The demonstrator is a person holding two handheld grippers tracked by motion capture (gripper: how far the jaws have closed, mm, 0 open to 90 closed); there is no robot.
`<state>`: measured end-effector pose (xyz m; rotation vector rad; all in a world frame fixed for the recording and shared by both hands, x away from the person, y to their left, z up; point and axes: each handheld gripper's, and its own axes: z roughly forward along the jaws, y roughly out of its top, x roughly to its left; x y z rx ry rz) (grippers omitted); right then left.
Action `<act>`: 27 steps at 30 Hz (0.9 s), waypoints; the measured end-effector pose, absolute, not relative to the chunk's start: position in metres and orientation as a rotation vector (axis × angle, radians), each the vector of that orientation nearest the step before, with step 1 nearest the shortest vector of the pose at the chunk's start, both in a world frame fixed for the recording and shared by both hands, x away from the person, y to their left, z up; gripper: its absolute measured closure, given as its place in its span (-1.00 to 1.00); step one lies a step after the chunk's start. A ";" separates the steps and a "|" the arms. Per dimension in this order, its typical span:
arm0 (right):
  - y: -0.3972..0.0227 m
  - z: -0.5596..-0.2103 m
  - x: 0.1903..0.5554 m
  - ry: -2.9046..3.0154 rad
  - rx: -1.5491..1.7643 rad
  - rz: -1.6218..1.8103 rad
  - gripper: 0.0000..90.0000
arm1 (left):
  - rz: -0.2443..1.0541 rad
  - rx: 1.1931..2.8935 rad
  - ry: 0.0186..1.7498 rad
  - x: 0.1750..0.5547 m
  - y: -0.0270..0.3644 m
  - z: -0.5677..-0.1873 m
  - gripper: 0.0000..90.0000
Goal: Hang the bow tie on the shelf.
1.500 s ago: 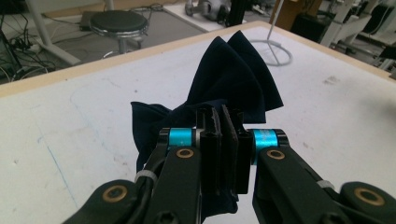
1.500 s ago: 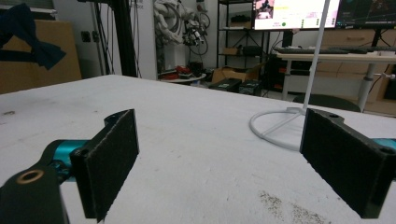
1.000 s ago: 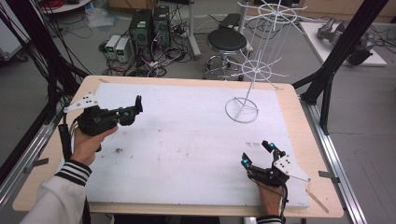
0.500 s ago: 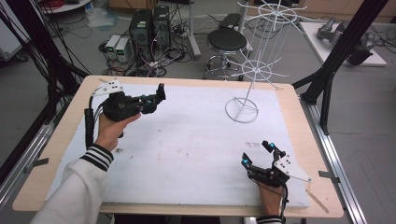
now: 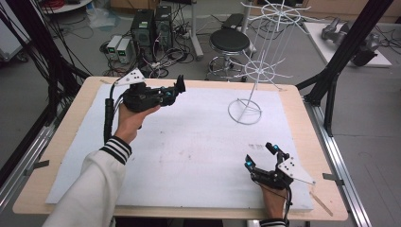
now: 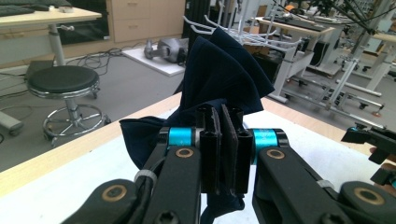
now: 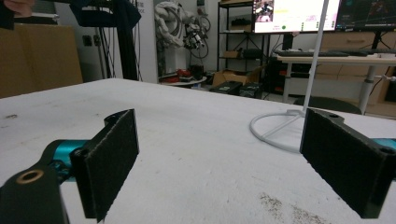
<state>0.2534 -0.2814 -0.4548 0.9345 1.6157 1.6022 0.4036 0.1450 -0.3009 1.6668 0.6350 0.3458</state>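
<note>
My left gripper point(image 5: 178, 88) is held above the far left part of the white table mat point(image 5: 189, 151), pointing right. In the left gripper view its jaws point(image 6: 219, 140) are shut on a dark blue cloth point(image 6: 224, 74), which rises in folds above them and hangs below. My right gripper point(image 5: 260, 155) rests on the mat near the front right corner. It is open, with nothing between its pads point(image 7: 112, 158), and it faces the white wire rack point(image 5: 245, 112).
The wire rack stands at the far right of the mat, its ring base point(image 7: 275, 128) low and its hooked arms point(image 5: 279, 14) high above. A round stool point(image 5: 229, 41) and computer boxes point(image 5: 144, 28) stand on the floor beyond the far edge.
My left gripper has travelled to the right and toward the table's far edge over the last second. The right gripper has stayed where it was.
</note>
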 end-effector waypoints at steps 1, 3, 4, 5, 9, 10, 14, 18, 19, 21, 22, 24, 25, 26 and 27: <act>-0.281 -0.455 0.253 1.615 0.936 1.604 -0.76 | 0.344 1.665 0.631 0.405 0.141 -0.300 0.90; -0.281 -0.455 0.253 1.614 0.935 1.603 -0.76 | 0.342 1.662 0.627 0.407 0.136 -0.298 0.90; -0.281 -0.455 0.253 1.614 0.936 1.604 -0.76 | 0.344 1.662 0.620 0.408 0.133 -0.297 0.90; -0.281 -0.455 0.253 1.613 0.935 1.604 -0.76 | 0.341 1.660 0.618 0.410 0.129 -0.296 0.90; -0.281 -0.455 0.253 1.613 0.940 1.608 -0.76 | 0.340 1.666 0.601 0.414 0.118 -0.292 0.90; -0.281 -0.455 0.253 1.613 0.938 1.609 -0.76 | 0.341 1.664 0.596 0.416 0.115 -0.291 0.90; -0.281 -0.455 0.252 1.610 0.941 1.608 -0.76 | 0.334 1.644 0.595 0.421 0.105 -0.288 0.90; -0.282 -0.455 0.253 1.607 0.935 1.608 -0.76 | 0.318 1.622 0.601 0.425 0.097 -0.288 0.90; -0.282 -0.455 0.253 1.607 0.936 1.608 -0.76 | 0.319 1.620 0.602 0.426 0.096 -0.288 0.90; -0.281 -0.455 0.252 1.607 0.941 1.612 -0.76 | 0.319 1.619 0.605 0.427 0.093 -0.288 0.90; -0.281 -0.455 0.252 1.609 0.940 1.610 -0.76 | 0.319 1.619 0.606 0.428 0.091 -0.287 0.90; -0.281 -0.455 0.252 1.609 0.939 1.610 -0.76 | 0.318 1.622 0.601 0.430 0.088 -0.285 0.90; -0.282 -0.455 0.253 1.606 0.936 1.610 -0.76 | 0.320 1.626 0.595 0.431 0.086 -0.284 0.90; -0.282 -0.455 0.253 1.605 0.937 1.611 -0.76 | 0.321 1.634 0.588 0.432 0.084 -0.283 0.90; -0.282 -0.455 0.253 1.605 0.937 1.611 -0.76 | 0.316 1.627 0.588 0.433 0.081 -0.281 0.90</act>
